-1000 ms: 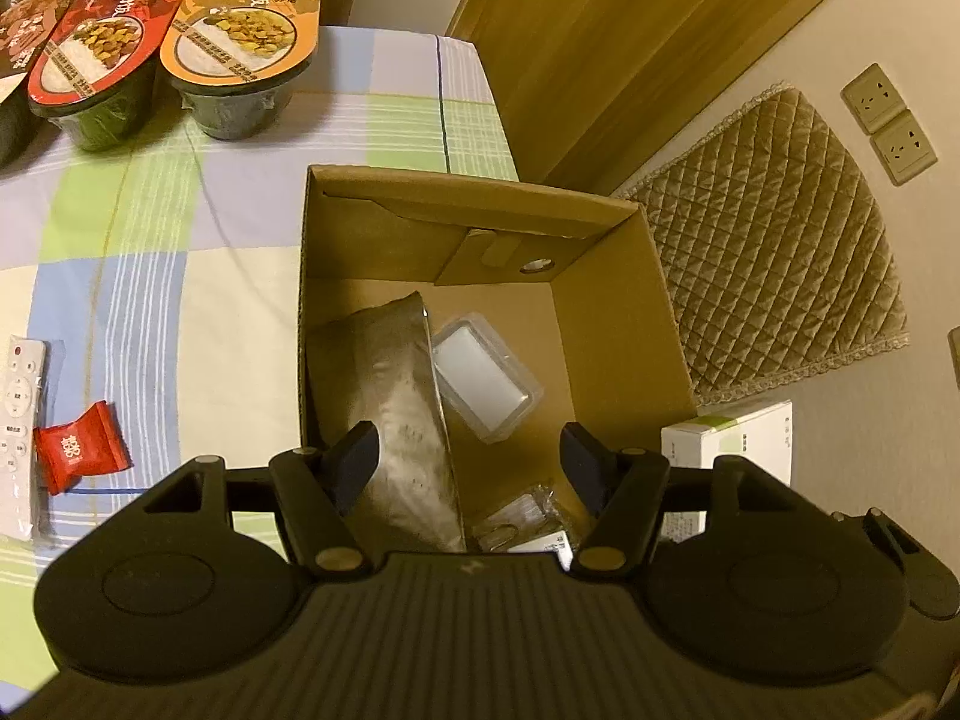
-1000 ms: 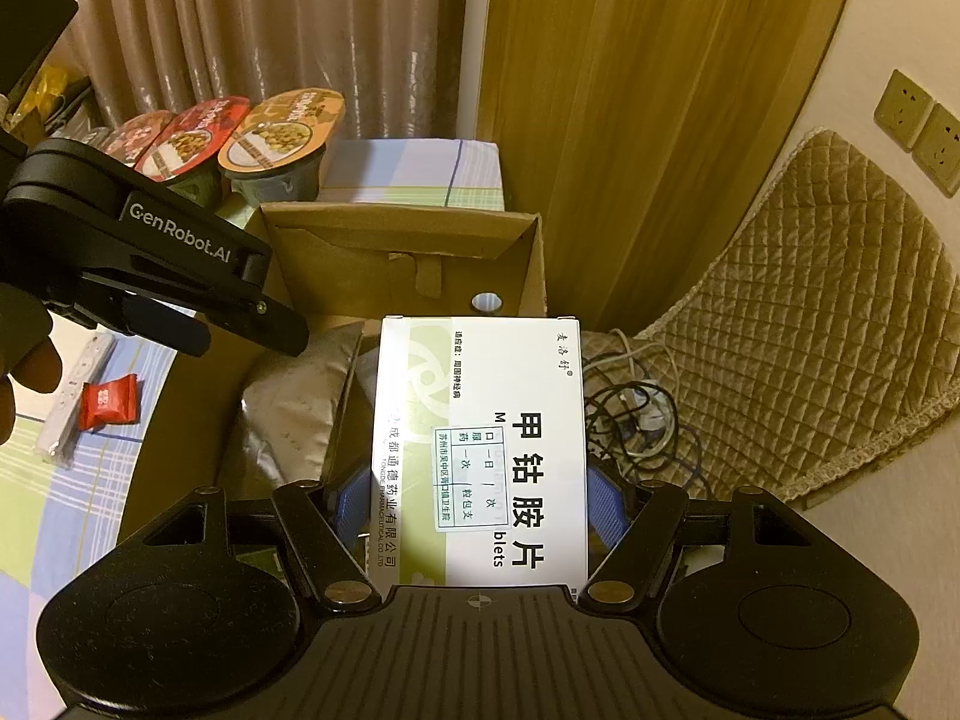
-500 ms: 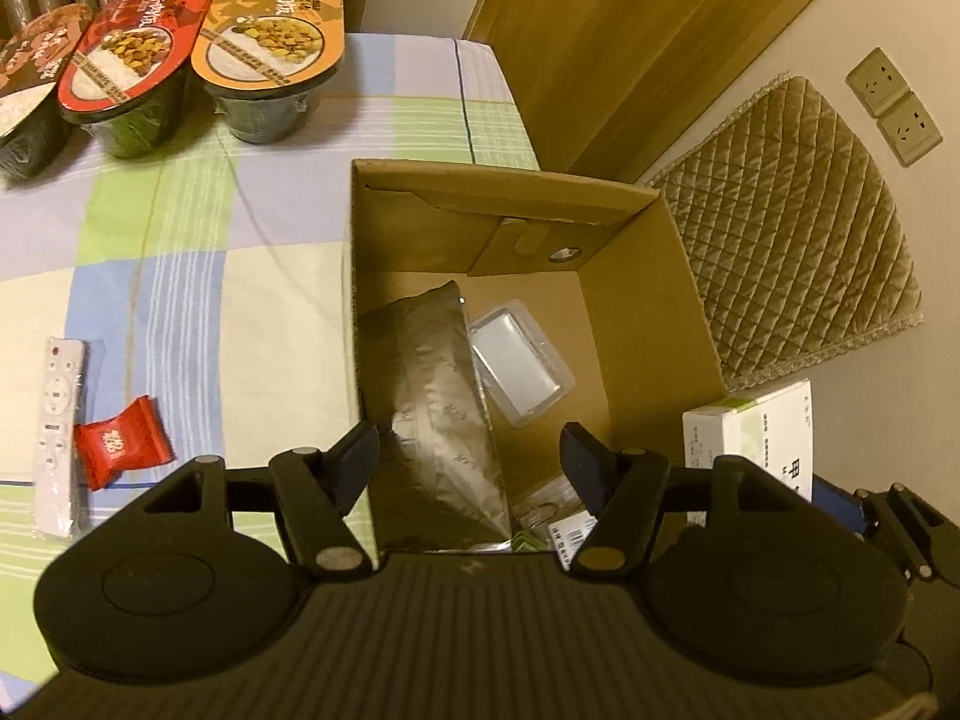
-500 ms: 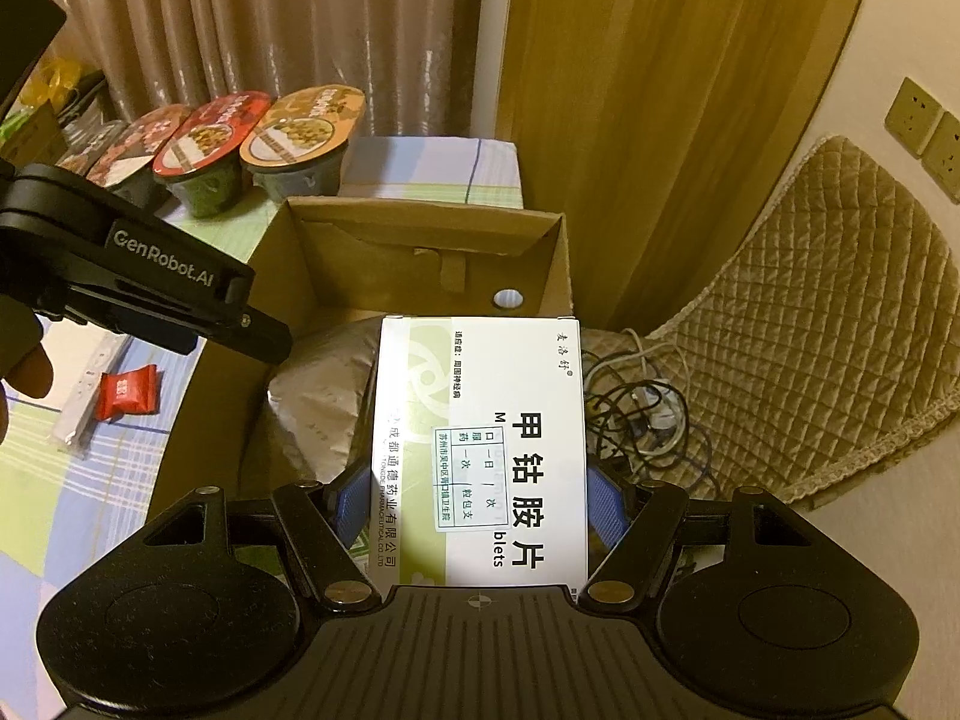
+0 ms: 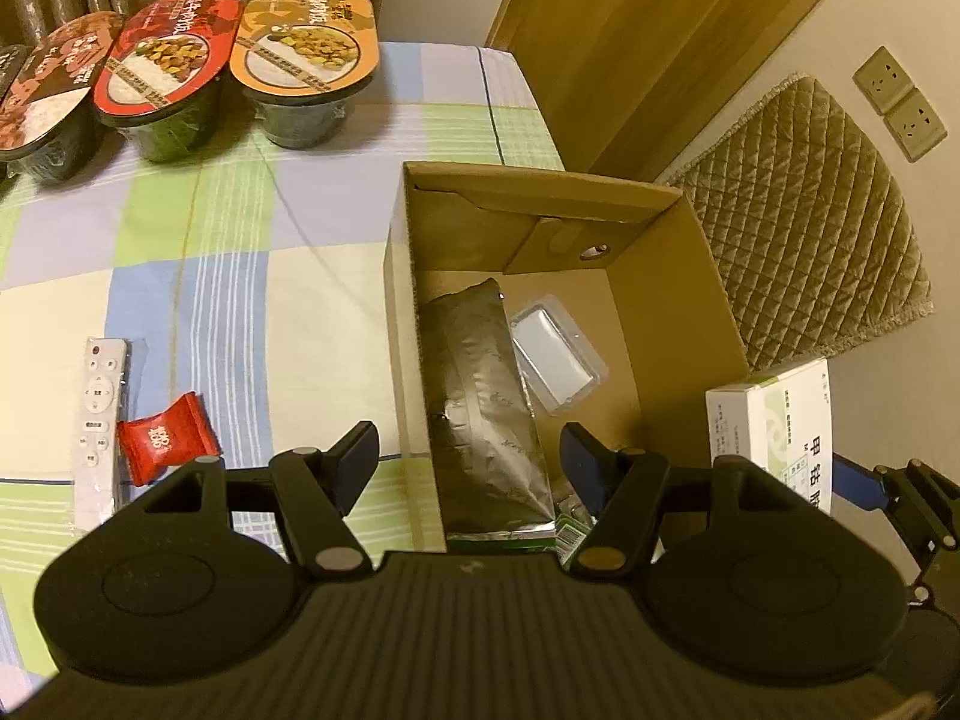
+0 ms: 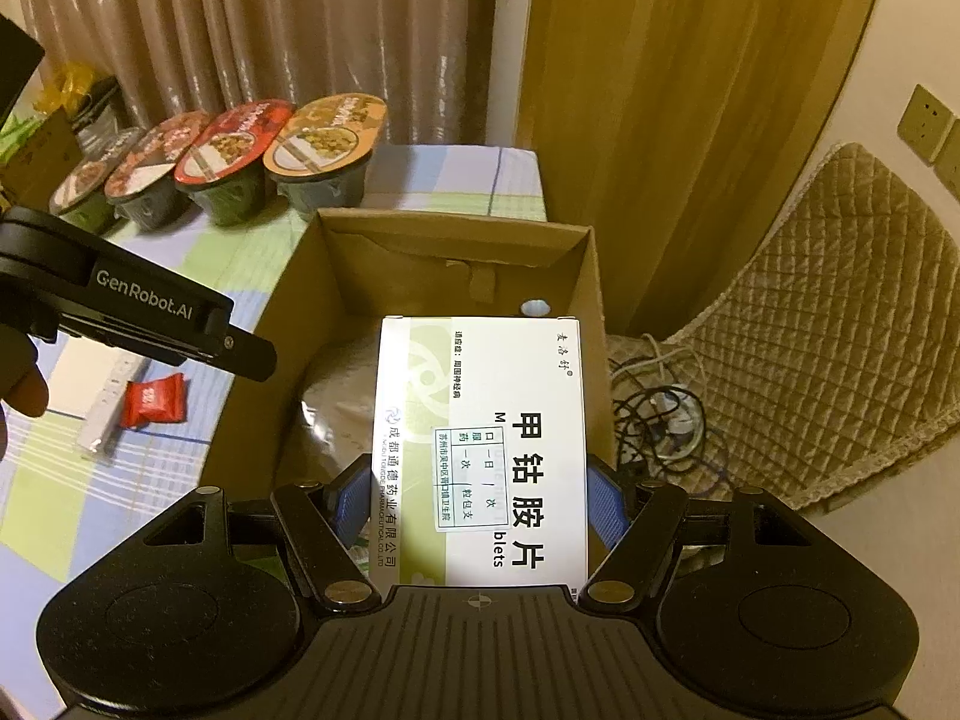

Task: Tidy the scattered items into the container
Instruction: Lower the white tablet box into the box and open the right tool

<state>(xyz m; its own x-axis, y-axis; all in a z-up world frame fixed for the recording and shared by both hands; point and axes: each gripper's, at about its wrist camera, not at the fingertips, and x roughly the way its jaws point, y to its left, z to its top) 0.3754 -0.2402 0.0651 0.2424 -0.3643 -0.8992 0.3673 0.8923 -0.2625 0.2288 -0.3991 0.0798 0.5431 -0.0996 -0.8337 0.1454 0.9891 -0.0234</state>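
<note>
Cardboard box point(image 5: 672, 324): one foil pouch point(image 5: 486, 402), one blister tray point(image 5: 555, 354).

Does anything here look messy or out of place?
A red snack packet and a white remote lie loose on the checked tablecloth, outside the cardboard box. Nothing looks spilled or damaged.

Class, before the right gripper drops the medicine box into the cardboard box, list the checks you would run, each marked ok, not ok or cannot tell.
1. Right gripper shut on medicine box: ok.
2. Medicine box fully over cardboard box opening: cannot tell.
3. Free floor beside foil pouch and clear blister pack: ok.
4. Left gripper, open and empty, away from the drop path: cannot tell.
5. Red packet and remote still on table: not ok.
</note>
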